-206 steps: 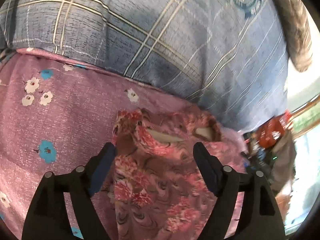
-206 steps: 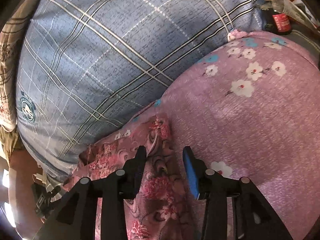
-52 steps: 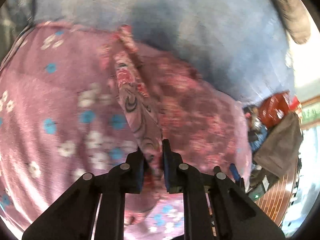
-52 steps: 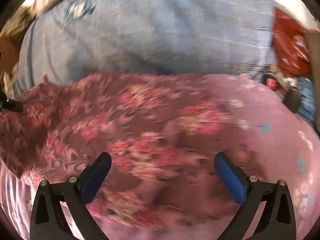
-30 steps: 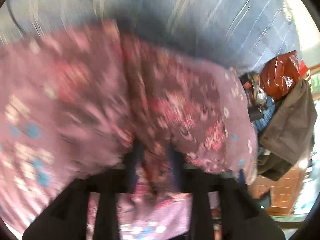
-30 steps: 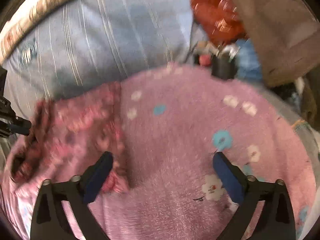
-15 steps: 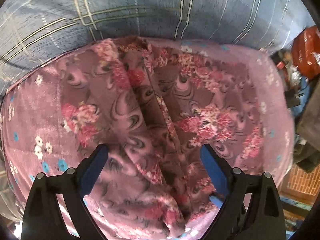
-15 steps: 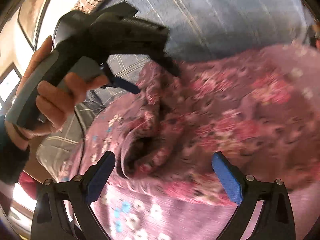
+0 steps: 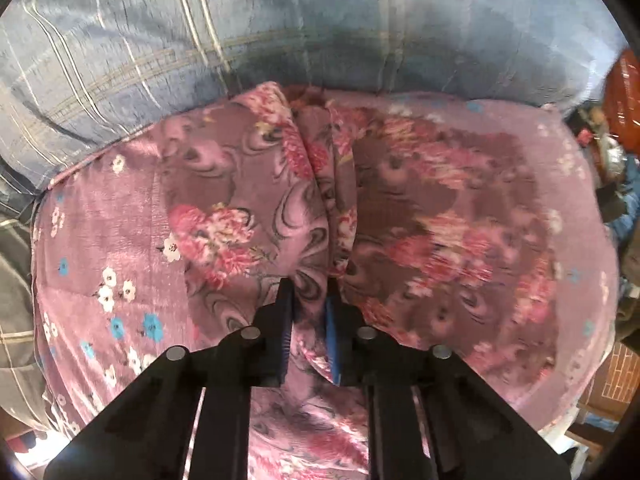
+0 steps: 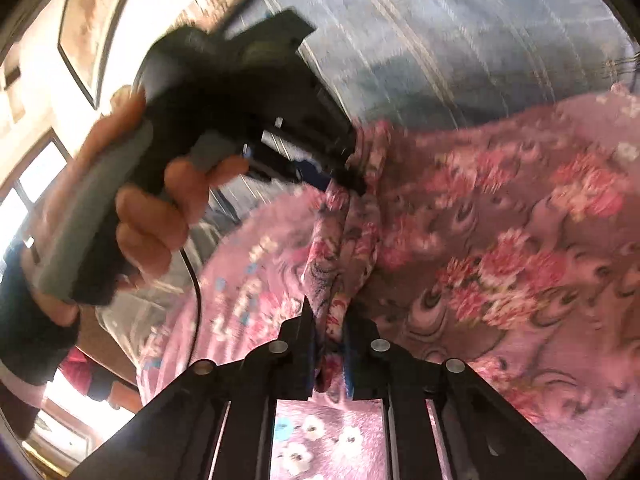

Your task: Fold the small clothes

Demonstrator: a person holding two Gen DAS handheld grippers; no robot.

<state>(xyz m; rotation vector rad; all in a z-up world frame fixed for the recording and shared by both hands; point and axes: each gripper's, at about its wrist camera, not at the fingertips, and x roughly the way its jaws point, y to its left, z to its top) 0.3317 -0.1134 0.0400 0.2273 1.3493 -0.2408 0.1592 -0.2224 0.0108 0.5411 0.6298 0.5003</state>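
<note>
A small mauve garment with red and pink flowers (image 9: pixel 432 216) lies spread on a pink flowered blanket (image 9: pixel 112 240). A raised ridge of its cloth runs up the middle. My left gripper (image 9: pixel 309 300) is shut on the near end of that ridge. In the right wrist view, my right gripper (image 10: pixel 329 326) is shut on a bunched edge of the same garment (image 10: pixel 520 240). The left gripper (image 10: pixel 352 178) shows there too, held by a hand, pinching the garment's far edge.
A blue plaid bedcover (image 9: pixel 200 40) lies beyond the blanket. A red bag (image 9: pixel 624 100) and dark clutter sit at the right edge. A hand (image 10: pixel 152 216) holds the left gripper's handle. Windows and a wall picture show at the left in the right wrist view.
Both grippers were open half a second ago and have now shut on the garment. The left closed on the middle ridge, the right on the bunched edge.
</note>
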